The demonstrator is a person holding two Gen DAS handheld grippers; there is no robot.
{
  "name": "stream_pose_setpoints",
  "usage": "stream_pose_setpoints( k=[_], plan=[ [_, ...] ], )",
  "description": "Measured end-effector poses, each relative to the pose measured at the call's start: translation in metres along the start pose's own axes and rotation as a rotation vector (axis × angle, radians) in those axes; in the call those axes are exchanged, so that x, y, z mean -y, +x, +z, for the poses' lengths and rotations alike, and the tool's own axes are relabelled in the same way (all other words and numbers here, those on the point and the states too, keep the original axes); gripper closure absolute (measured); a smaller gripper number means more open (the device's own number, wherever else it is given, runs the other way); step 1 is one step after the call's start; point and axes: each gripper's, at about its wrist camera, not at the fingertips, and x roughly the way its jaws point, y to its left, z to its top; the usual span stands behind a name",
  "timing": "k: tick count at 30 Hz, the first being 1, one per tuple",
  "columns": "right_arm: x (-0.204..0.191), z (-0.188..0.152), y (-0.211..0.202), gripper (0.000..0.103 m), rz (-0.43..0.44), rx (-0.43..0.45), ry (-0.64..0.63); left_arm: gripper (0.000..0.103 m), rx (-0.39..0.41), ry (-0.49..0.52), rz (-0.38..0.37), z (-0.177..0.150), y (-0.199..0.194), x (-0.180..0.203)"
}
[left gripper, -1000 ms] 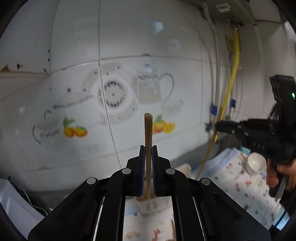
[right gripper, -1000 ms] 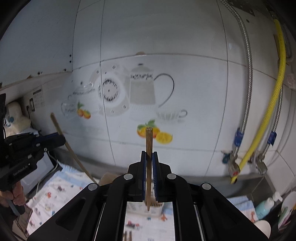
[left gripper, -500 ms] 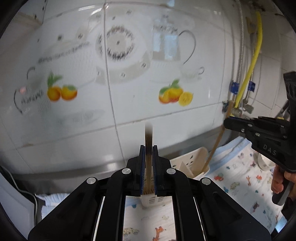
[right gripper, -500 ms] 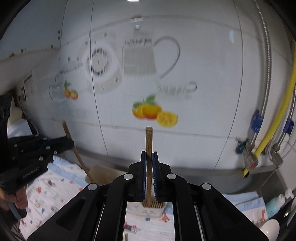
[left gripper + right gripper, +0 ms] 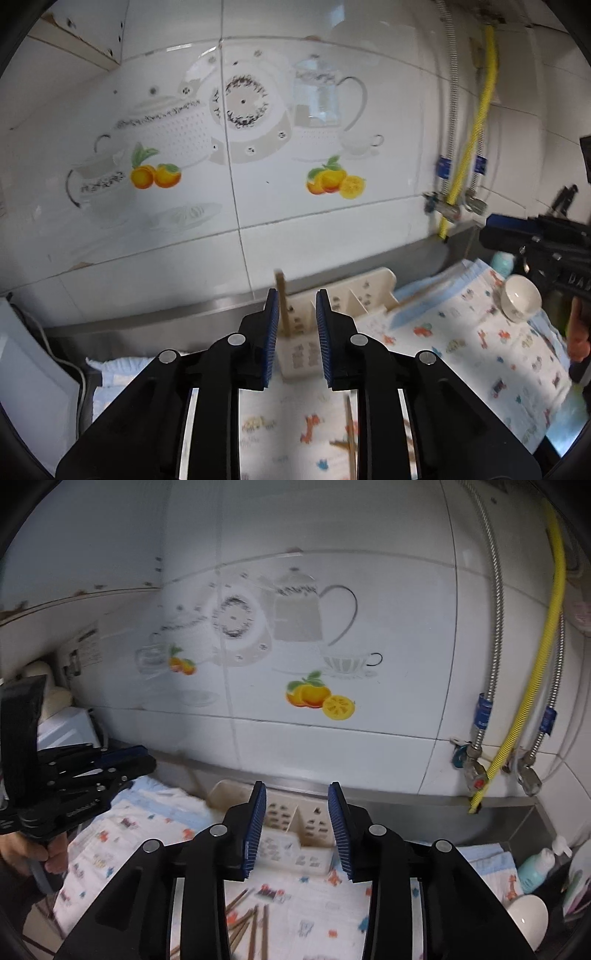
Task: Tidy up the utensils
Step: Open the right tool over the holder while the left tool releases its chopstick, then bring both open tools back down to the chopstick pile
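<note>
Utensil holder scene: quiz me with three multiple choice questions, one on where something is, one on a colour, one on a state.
1. Where does the cream utensil holder stand?
A. in a sink
B. on the patterned cloth, by the tiled wall
C. on a shelf above the tiles

2. What colour is the hose running down the wall at the right?
A. yellow
B. red
C. black

3. How are the loose chopsticks in the right wrist view?
A. standing in a cup
B. stacked on a plate
C. lying flat on the cloth

Answers:
1 B, the holder's base sits on the printed cloth, just in front of the tiles.
2 A, the hose is plainly yellow beside the two metal ones.
3 C, they lie scattered on the cloth in front of the holder.
</note>
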Motion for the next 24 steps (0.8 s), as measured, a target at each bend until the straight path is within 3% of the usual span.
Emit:
stream_pose_setpoints(
  k=[5,11,17,24],
  plan=[
    [-0.014,-0.029,-0.046,0.065,0.049,-0.01,-0.012,0.072,-0.013,0.049,-0.02,-0.036,-0.037,0.018],
    [-0.028,-0.071,-0.082,0.065,0.095,-0.025,-0.01,0.072,-0.083,0.04,-0.066,-0.091,-0.059,0.029],
    [-0.04,-0.102,-0.111,0.065,0.116,-0.026,-0.016,0.072,-0.196,0.021,-0.116,-0.146,-0.049,0.039],
    [-0.04,-0.129,-0.129,0.065,0.124,-0.023,0.012,0.072,-0.302,-0.01,-0.124,-0.196,-0.018,0.042]
  ],
)
